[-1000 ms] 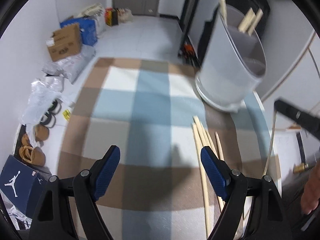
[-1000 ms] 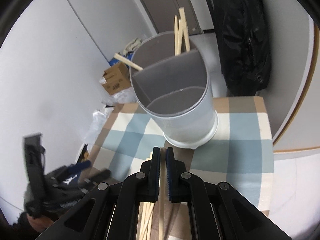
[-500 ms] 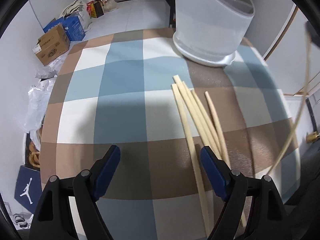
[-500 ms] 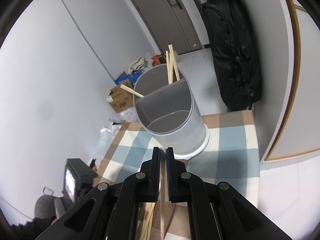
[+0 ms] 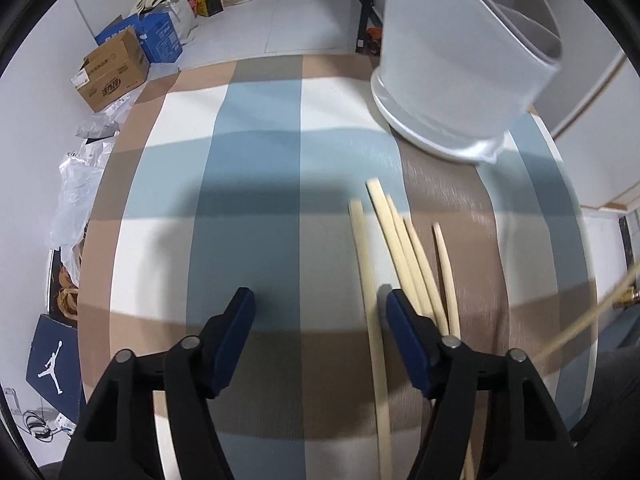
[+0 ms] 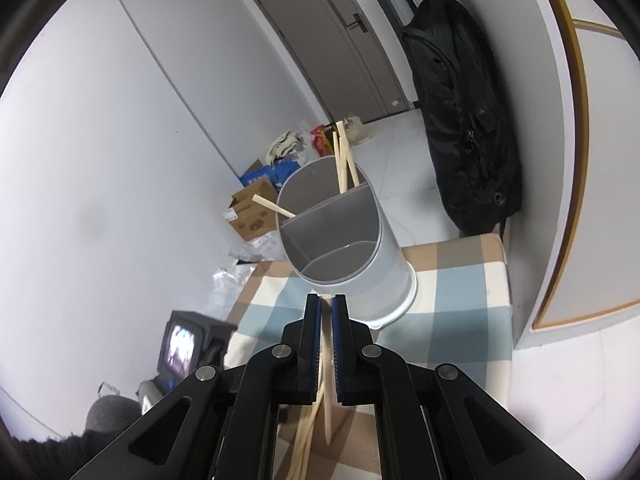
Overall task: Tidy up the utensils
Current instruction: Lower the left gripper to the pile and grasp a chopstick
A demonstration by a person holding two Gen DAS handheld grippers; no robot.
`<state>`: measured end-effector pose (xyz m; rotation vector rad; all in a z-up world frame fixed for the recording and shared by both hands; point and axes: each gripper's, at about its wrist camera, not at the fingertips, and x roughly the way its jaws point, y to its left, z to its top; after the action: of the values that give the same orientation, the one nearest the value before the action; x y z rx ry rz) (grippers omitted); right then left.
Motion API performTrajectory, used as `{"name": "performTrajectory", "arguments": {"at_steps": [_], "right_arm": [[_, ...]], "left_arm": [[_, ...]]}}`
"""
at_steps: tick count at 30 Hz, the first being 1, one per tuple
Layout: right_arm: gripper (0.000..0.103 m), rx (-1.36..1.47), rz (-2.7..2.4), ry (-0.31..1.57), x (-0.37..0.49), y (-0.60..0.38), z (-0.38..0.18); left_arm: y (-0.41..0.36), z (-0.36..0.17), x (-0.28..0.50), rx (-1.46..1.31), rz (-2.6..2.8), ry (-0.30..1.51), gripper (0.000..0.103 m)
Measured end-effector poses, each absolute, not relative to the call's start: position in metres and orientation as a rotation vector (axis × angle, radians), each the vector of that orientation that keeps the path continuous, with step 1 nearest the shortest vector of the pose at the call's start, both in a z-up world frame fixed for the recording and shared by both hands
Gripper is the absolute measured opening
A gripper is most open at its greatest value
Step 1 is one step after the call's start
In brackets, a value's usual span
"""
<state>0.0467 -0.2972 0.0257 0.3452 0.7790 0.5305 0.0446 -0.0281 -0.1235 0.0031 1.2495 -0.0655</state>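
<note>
Chopsticks on the checked bench, one lifted toward the holder

Left wrist view: the left gripper point(image 5: 320, 308), jaws just closing and still empty, hovers beside loose chopsticks point(image 5: 394, 248). Right wrist view: the right gripper point(image 6: 326, 308) clamps one chopstick point(image 6: 328, 384) before the grey holder point(image 6: 352, 256).

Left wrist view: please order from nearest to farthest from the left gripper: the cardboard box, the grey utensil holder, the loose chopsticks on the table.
1. Loose chopsticks, by the left gripper's right side.
2. Grey utensil holder, upper right on the table.
3. Cardboard box, on the floor, far left.
</note>
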Motion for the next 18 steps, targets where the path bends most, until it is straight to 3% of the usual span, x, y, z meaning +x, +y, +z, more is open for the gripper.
{"name": "performTrajectory", "arguments": {"at_steps": [4, 15, 18], "right_arm": [[0.005, 0.364, 0.531, 0.782, 0.047, -0.302, 0.025], [0.005, 0.380, 0.525, 0.774, 0.049, -0.311, 0.027], [0.005, 0.380, 0.522, 0.774, 0.049, -0.312, 0.026]], "left_arm": [[-0.031, -0.125, 0.055, 0.006, -0.062, 1.246, 0.054], [-0.027, -0.125, 0.075, -0.020, -0.103, 1.261, 0.004], [-0.022, -0.125, 0.079, -0.079, -0.107, 1.254, 0.002]]}}
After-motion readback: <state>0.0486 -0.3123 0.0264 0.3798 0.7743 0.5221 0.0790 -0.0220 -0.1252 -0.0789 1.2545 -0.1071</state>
